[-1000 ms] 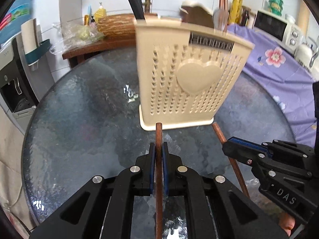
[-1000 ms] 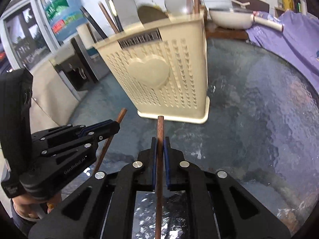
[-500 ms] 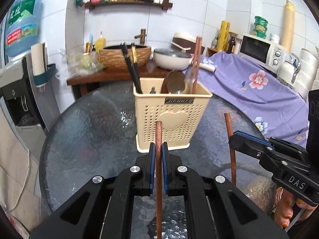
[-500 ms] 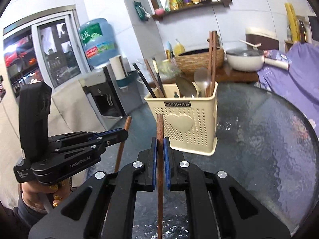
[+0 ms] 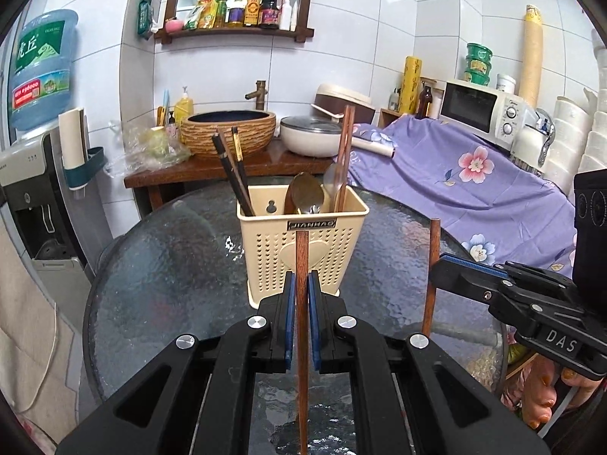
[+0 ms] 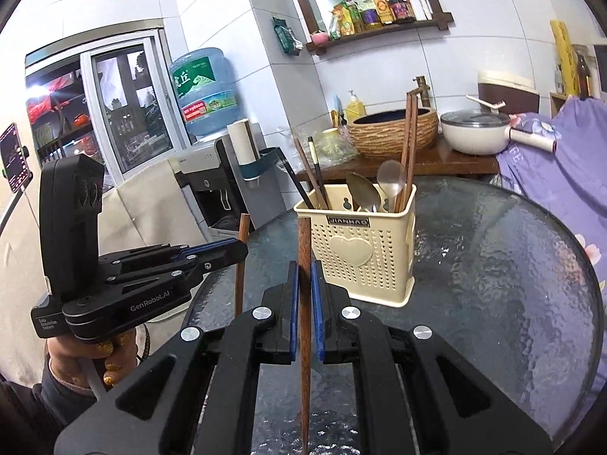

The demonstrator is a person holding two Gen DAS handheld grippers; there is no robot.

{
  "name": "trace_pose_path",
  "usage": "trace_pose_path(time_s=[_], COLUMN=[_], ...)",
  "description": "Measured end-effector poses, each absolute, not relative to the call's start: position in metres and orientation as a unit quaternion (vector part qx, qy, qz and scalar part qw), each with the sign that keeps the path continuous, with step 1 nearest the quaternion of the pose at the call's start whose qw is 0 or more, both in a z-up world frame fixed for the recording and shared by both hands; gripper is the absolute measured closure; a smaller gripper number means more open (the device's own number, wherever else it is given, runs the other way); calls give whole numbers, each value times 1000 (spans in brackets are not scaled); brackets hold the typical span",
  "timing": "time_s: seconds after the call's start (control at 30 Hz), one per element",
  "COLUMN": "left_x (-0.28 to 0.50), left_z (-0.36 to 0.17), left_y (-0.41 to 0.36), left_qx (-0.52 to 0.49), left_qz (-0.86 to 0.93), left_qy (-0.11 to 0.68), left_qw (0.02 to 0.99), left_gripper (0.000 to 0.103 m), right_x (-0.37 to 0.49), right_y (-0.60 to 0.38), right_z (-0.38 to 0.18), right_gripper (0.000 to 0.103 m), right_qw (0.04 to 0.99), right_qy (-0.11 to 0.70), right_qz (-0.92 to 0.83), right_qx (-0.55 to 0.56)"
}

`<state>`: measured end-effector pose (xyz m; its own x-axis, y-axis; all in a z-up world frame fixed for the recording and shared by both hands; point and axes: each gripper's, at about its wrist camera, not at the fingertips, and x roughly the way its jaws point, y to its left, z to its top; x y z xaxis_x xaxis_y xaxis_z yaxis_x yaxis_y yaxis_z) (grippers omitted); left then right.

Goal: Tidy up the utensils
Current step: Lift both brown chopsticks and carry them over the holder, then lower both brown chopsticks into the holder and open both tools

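A cream utensil holder [image 5: 265, 261] [image 6: 364, 254] stands upright on the round glass table [image 5: 163, 265], with dark chopsticks, spoons and a brown chopstick pair inside. My left gripper [image 5: 301, 280] is shut on one brown wooden chopstick [image 5: 302, 246], held upright in front of the holder. My right gripper [image 6: 303, 269] is shut on a second brown chopstick [image 6: 303, 239], also upright. In the left wrist view the right gripper [image 5: 436, 265] shows to the right of the holder. In the right wrist view the left gripper [image 6: 241, 250] shows at the left. Both are raised above the glass.
Behind the table stands a wooden side table [image 5: 197, 170] with a woven basin [image 5: 227, 129] and a white lidded pot [image 5: 311, 136]. A water dispenser [image 5: 34, 189] is at the left. A purple flowered cloth [image 5: 474, 189] and a microwave [image 5: 481, 110] are at the right.
Both grippers have risen and drawn back from the holder, each keeping its chopstick. The holder now looks smaller and farther, and the views have tilted up to the wall.
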<state>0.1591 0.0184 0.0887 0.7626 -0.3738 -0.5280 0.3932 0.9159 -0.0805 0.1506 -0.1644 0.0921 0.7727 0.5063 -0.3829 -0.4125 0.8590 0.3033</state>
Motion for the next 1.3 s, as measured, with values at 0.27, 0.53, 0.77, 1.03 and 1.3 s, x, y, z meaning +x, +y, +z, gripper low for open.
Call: trace_pose_path(time_s=[0.27, 0.53, 0.77, 1.03, 1.3], left_x=[155, 159, 171, 199, 224], left_z=[104, 125, 154, 209, 267], left_y=[19, 19, 21, 24, 24], left_qx=[17, 17, 15, -5, -24], left_qz=[-204, -204, -205, -214, -193], left_qy=[258, 237, 217, 201, 157], left_qw=[944, 950, 954, 956, 968], left_gripper=[96, 96, 96, 96, 96], right_x=[145, 153, 170, 196, 231], right_y=[-163, -158, -157, -165, -176], right_z=[112, 133, 161, 212, 272], right_gripper=[96, 96, 96, 96, 96], right_qw=[942, 948, 952, 958, 972], right_qy=[211, 194, 184, 163, 119], right_qz=[249, 246, 243, 232, 196], right_qx=[81, 53, 38, 37, 42])
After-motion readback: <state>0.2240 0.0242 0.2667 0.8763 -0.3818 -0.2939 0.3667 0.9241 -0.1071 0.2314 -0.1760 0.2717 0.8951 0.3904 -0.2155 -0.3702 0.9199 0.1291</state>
